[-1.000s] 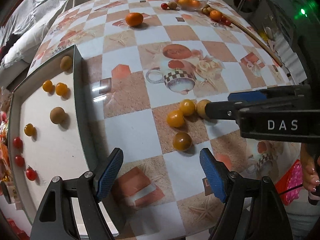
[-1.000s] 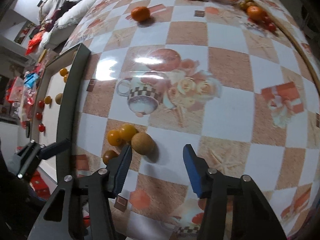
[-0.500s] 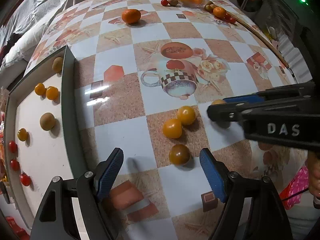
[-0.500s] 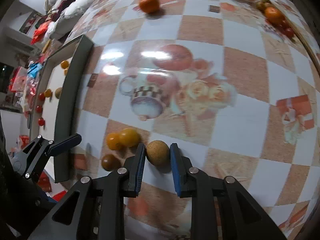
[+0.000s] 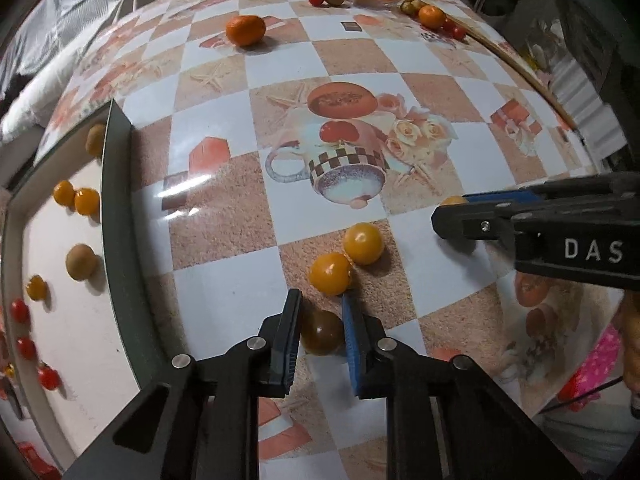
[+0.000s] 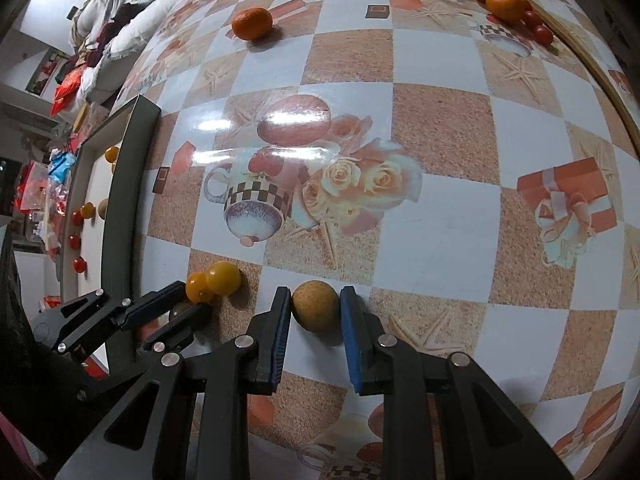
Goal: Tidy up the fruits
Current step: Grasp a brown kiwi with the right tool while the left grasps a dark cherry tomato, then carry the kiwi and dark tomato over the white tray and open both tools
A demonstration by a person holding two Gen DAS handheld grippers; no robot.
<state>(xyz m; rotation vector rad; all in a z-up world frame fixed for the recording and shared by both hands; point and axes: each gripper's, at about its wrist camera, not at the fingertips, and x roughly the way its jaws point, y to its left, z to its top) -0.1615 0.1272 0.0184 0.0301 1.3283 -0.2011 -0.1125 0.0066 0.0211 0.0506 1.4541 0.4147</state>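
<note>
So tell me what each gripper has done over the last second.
The left gripper moved forward and closed from wide open onto the dark brown tomato. The right gripper closed around the tan round fruit half a second ago and still holds it. The two yellow tomatoes and the tray with its fruits have not moved.

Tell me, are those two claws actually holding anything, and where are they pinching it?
Left gripper clamps the dark brown tomato by its sides; right gripper clamps the tan round fruit by its sides.
</note>
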